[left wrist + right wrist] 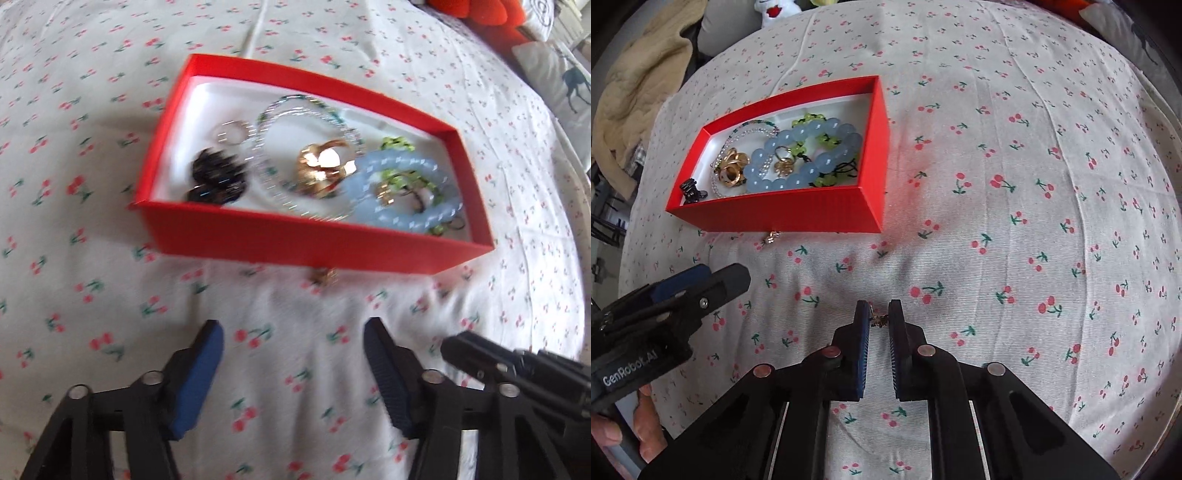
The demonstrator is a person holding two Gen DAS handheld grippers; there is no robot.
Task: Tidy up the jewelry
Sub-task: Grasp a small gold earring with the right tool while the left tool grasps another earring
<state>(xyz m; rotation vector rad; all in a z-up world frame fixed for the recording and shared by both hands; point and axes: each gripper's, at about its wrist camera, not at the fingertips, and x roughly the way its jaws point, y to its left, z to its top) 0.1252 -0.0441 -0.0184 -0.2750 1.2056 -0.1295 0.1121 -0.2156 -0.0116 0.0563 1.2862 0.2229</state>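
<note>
red box (pixel 798 216) | blue bead bracelet (pixel 798 158), gold brooch (pixel 731 168) inside

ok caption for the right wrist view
Right hand-held gripper pinching a small gold trinket above the cherry-print sheet, red jewelry box nearby.

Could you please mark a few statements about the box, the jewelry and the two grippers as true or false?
1. The right gripper pinches a small gold piece. True.
2. The left gripper holds the blue bracelet. False: its jaws are open and empty; the bracelet lies in the red box.
3. A gold trinket lies on the sheet beside the box. True.
4. The box is empty. False: it holds bracelets, rings and a black clip.
</note>
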